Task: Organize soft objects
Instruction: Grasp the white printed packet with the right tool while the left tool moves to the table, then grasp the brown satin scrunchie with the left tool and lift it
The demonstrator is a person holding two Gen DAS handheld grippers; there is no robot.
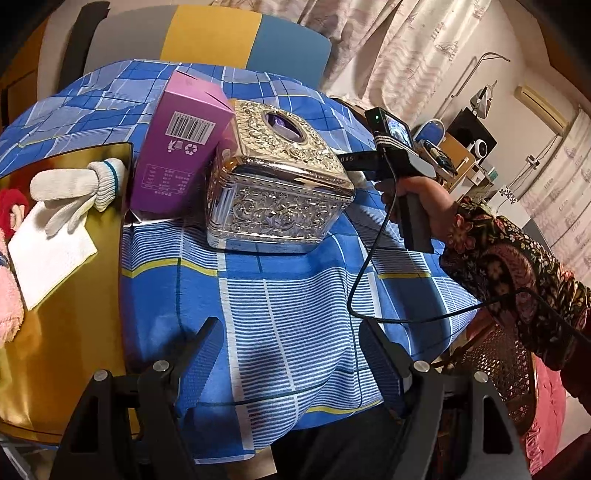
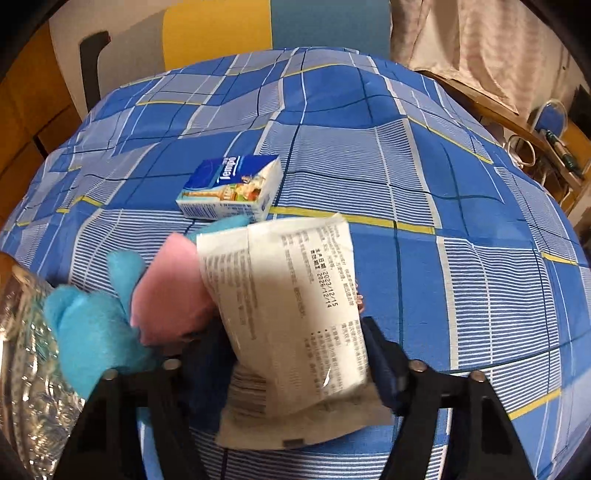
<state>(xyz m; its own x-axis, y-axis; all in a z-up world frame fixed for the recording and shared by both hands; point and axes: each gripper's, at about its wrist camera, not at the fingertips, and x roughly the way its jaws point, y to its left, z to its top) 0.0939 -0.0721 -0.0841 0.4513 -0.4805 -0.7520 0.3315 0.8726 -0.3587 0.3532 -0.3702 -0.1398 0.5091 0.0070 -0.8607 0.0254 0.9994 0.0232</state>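
My left gripper (image 1: pixel 291 354) is open and empty above the blue checked cloth (image 1: pixel 295 295). To its left, a gold tray (image 1: pixel 66 332) holds a white knit glove (image 1: pixel 74 192), a white tissue (image 1: pixel 48 254), a pink towel (image 1: pixel 7 302) and a red soft item (image 1: pixel 11 206). In the right wrist view, my right gripper (image 2: pixel 291 350) is closed on a white printed soft pack (image 2: pixel 295 317). A blue and pink plush toy (image 2: pixel 118 306) lies just left of it. A blue Tempo tissue packet (image 2: pixel 232 188) lies on the cloth beyond.
A silver ornate tissue box (image 1: pixel 280 177) and a purple carton (image 1: pixel 181 147) stand mid-table. The right-hand gripper body (image 1: pixel 399 155) is behind the box. A clear embossed container (image 2: pixel 26 362) sits at the left edge. A chair back (image 1: pixel 207 33) stands behind the table.
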